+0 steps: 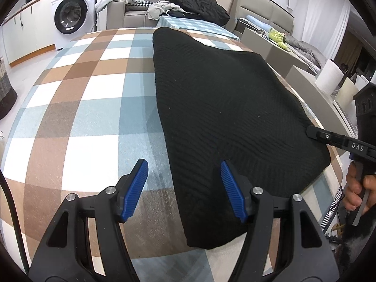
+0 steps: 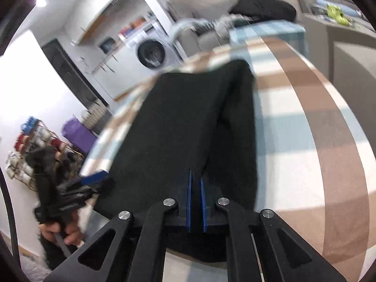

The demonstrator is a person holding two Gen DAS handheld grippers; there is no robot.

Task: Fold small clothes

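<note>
A black knit garment (image 1: 223, 108) lies folded and flat on the checked tablecloth (image 1: 82, 108). My left gripper (image 1: 184, 166) is open, blue pads spread over the garment's near left edge, just above it. My right gripper (image 1: 312, 132) reaches in from the right and meets the garment's right edge. In the right wrist view the right gripper (image 2: 195, 178) is shut on the edge of the black garment (image 2: 188, 122), with a fold of cloth rising from between its blue pads. The left gripper (image 2: 94, 178) shows blurred at the left, hand-held.
A second table with a blue checked cloth (image 1: 195, 24) stands behind. A sofa holds a black heap of clothes (image 1: 199, 4) and pale laundry. A washing machine (image 1: 72, 11) is at the back left. A paper roll (image 1: 329, 77) and grey furniture stand at the right.
</note>
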